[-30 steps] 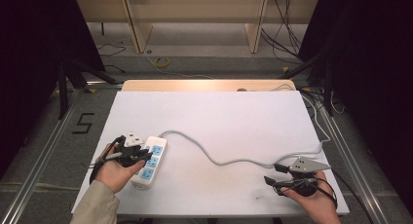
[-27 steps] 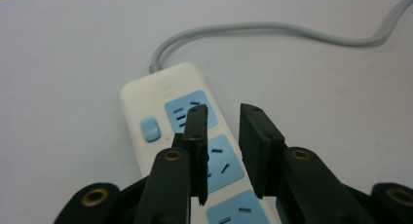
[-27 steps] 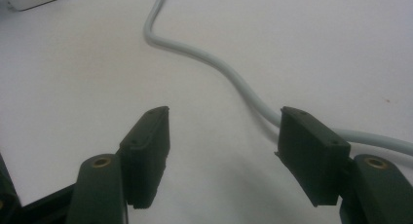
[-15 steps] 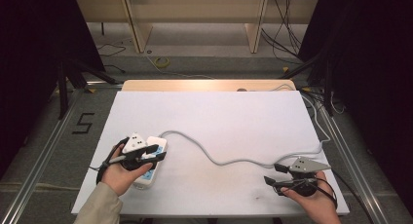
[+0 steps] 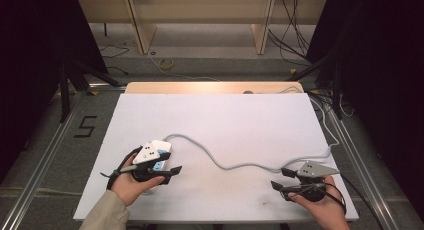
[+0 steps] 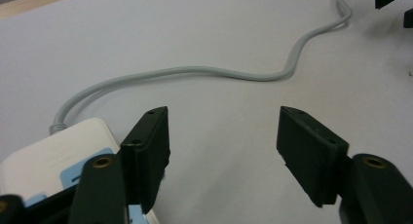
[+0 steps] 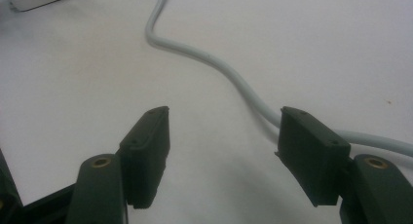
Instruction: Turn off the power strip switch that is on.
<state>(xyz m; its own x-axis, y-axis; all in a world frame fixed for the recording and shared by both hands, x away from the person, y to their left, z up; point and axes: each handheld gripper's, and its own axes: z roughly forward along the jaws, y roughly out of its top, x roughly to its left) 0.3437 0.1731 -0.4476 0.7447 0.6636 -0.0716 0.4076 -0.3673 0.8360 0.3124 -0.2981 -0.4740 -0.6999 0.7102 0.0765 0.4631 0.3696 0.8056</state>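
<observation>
Update from above: power strip (image 5: 159, 151) sits near the table's (image 5: 230, 115) left front corner, and my left gripper (image 5: 162, 174) has just been opening its jaws beside it, nothing between them, so I'd say the strip is let go and parked now. A second ago that gripper sat right over the strip; now it's just off its near end. My right gripper (image 5: 279, 186) hovers spread wide, well to the strip's right, close to the front edge. Left gripper view: jaws wide, bare white surface between, strip (image 6: 53, 156) at the lower left, grey cable (image 6: 195, 73) snaking away. Right gripper view: jaws apart, empty, cable (image 7: 219, 68) running past the right one. Loads of free room beyond the strip; the front edge is close.
</observation>
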